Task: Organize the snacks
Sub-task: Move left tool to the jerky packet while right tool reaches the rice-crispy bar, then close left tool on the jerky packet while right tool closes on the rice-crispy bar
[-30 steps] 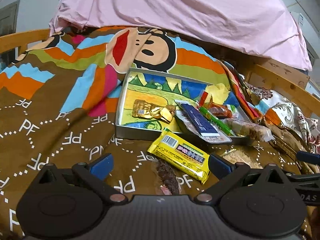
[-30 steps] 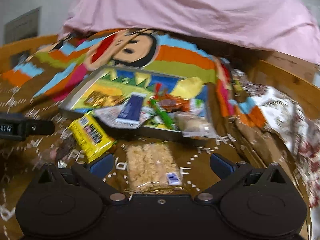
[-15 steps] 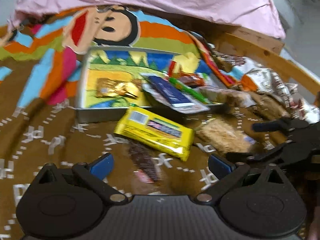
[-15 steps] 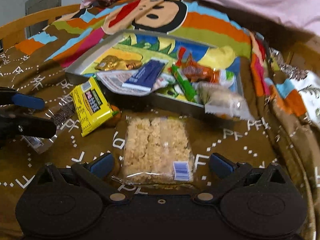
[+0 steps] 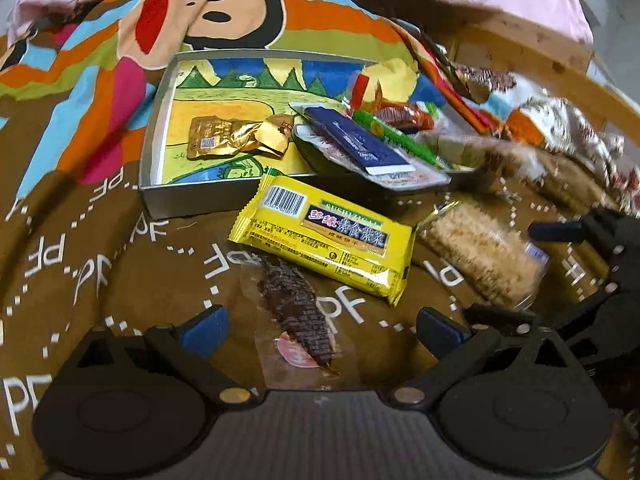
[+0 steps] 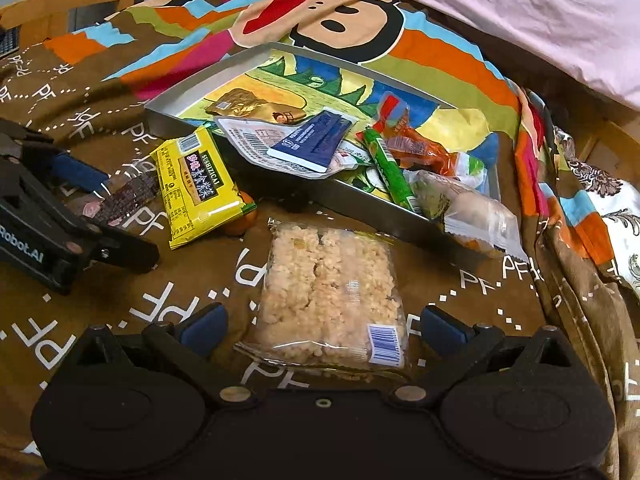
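A metal tray (image 5: 154, 120) (image 6: 192, 92) with a painted floor lies on the bedspread and holds several snacks, among them a gold packet (image 5: 218, 140) and a blue packet (image 5: 360, 144) (image 6: 316, 138). In front of it lie a yellow bar (image 5: 320, 236) (image 6: 196, 188), a dark jerky strip (image 5: 296, 300) (image 6: 128, 196) and a clear rice-crisp pack (image 5: 480, 252) (image 6: 328, 288). My left gripper (image 5: 320, 326) is open around the near end of the jerky strip. My right gripper (image 6: 324, 326) is open around the near end of the rice-crisp pack.
A pink blanket (image 6: 480, 8) is heaped behind the tray. A wooden bed rail (image 5: 560, 76) runs along the right. A floral cloth (image 6: 616, 216) lies at the right edge. A pale wrapped bun (image 6: 468, 208) hangs over the tray's near right corner.
Both grippers moved down and forward. The jerky strip now sits between the left fingers and the rice-crisp pack between the right fingers. The snacks have not moved.
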A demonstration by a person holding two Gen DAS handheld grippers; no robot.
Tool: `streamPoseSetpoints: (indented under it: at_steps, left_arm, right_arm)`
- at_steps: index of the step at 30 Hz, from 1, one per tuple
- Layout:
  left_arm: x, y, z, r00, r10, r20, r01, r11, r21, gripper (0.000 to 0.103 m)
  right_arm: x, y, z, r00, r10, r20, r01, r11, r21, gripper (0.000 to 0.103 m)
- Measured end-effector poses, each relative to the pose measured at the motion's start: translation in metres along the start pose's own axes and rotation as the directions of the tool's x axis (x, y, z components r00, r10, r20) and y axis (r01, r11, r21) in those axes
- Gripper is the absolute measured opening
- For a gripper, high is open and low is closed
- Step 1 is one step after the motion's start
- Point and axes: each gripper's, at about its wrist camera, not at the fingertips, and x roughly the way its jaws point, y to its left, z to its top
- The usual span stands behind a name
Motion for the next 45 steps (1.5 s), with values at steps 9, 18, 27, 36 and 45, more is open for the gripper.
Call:
streamPoseSetpoints:
  at_steps: [9,18,27,36,45]
  left_arm:
    - [-0.002,0.005,-0.001,0.999,0.050,0.008,-0.049,0.999,-0.019,0.081]
    - [-0.009,0.006,-0.002,0.995,0.095,0.008,-0.095,0.995,-0.022,0.055]
    - [-0.029,0.007,-0.009,0.995,0.101,-0.012,-0.102,0.992,-0.068,0.047]
    - [-0.048,0.004,-0.029,0.994,0.104,-0.037,-0.107,0.990,-0.096,0.049]
    - [-0.031,-0.014,-0.021,0.991,0.133,-0.029,-0.132,0.991,0.032,0.077]
  right_arm:
    - [0.004,-0.002,-0.001,1.000,0.025,-0.002,-0.025,0.998,0.059,0.097]
    - [0.001,-0.007,0.001,0.998,0.057,-0.012,-0.054,0.987,0.148,0.081]
    - [-0.016,0.007,-0.001,0.993,0.113,-0.033,-0.107,0.984,0.142,0.080]
    - [-0.030,0.019,-0.005,0.987,0.152,-0.046,-0.146,0.981,0.124,0.080]
    - [-0.018,0.027,-0.006,0.993,0.111,-0.040,-0.109,0.993,0.054,0.090]
